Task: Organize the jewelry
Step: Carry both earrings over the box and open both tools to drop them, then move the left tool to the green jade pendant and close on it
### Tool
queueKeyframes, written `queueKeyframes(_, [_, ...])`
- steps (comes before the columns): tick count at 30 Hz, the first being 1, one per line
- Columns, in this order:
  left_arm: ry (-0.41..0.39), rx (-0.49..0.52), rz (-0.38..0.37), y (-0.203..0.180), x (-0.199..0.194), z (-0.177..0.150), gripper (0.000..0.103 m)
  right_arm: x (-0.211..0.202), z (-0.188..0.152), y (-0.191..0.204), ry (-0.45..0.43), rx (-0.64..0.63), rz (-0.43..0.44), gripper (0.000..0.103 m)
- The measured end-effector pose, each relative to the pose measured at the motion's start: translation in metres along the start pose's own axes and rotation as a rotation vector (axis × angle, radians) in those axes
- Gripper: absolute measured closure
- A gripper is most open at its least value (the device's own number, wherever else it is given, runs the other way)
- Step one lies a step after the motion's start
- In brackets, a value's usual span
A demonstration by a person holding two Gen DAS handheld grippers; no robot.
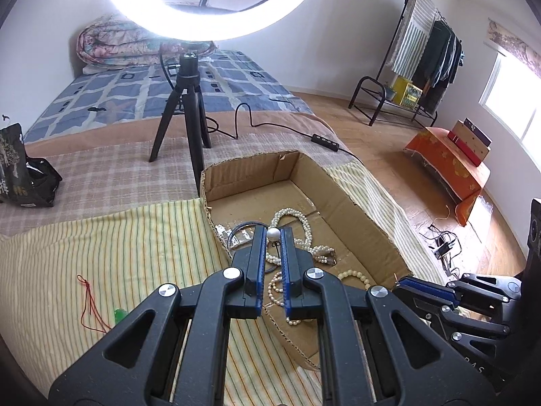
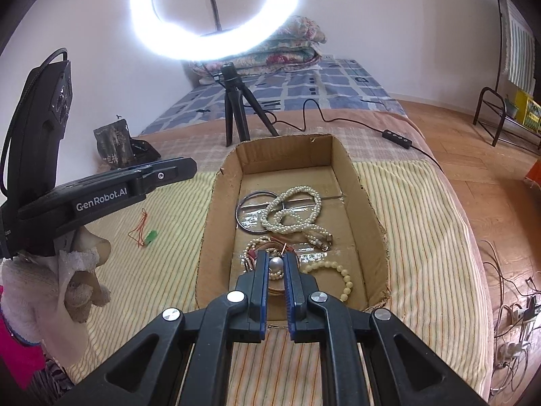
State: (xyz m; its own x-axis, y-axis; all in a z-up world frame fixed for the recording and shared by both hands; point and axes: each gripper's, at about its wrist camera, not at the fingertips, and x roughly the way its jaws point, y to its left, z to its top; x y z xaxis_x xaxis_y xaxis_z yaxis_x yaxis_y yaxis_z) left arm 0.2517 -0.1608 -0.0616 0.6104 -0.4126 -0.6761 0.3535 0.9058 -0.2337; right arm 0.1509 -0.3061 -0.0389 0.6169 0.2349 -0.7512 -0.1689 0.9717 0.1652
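Where parquet shows, striped cloth (image 2: 416, 237).

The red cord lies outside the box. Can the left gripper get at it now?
Probably not yet: the red cord lies uncovered, but the left gripper has a pearl in its jaws.

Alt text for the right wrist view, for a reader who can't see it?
The right gripper, shut on a large pearl bead, hangs over an open cardboard box of pearl necklaces and bracelets on a striped bedcover. The left gripper reaches in from the left, and a lit ring light stands behind.
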Motion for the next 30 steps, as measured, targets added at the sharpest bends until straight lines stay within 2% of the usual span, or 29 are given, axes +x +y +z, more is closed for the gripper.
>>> queueKeyframes(8, [0.007, 0.007, 0.001, -0.002, 0.007, 0.001, 0.097, 0.006, 0.001, 0.001, 0.013, 0.004, 0.004, 0.097])
queueKeyframes(13, [-0.018, 0.013, 0.008, -0.002, 0.004, 0.004, 0.097, 0.009, 0.0, 0.004, 0.012, -0.007, 0.003, 0.096])
queueKeyframes(15, [-0.014, 0.011, -0.009, -0.001, 0.005, 0.004, 0.094, 0.01, 0.001, 0.005, 0.007, -0.008, -0.002, 0.084])
queueKeyframes(16, [-0.011, 0.012, -0.01, -0.001, 0.005, 0.005, 0.088, 0.009, 0.001, 0.005, 0.001, -0.008, 0.0, 0.067])
queueKeyframes(17, [-0.015, 0.015, -0.004, -0.002, 0.004, 0.005, 0.065, 0.009, 0.0, 0.005, -0.003, -0.008, 0.0, 0.051])
queueKeyframes(18, [-0.026, 0.017, 0.006, -0.003, 0.001, 0.005, 0.042, 0.009, 0.0, 0.006, -0.006, -0.01, -0.007, 0.044])
queueKeyframes(19, [-0.038, 0.018, 0.019, -0.004, -0.001, 0.005, 0.033, 0.008, 0.0, 0.006, -0.011, -0.014, -0.014, 0.033])
queueKeyframes(20, [-0.059, 0.015, 0.041, -0.003, -0.004, 0.006, 0.026, 0.007, -0.001, 0.008, -0.014, -0.021, -0.022, 0.026])
queueKeyframes(25, [-0.072, -0.007, 0.055, 0.002, -0.009, 0.009, 0.026, 0.008, -0.005, 0.009, -0.003, -0.044, -0.045, 0.015])
queueKeyframes(27, [-0.063, -0.005, 0.062, 0.003, -0.008, 0.009, 0.026, 0.008, -0.005, 0.008, 0.002, -0.044, -0.051, 0.015])
queueKeyframes(30, [-0.056, 0.0, 0.066, 0.003, -0.009, 0.008, 0.025, 0.007, -0.005, 0.009, -0.001, -0.038, -0.065, 0.007])
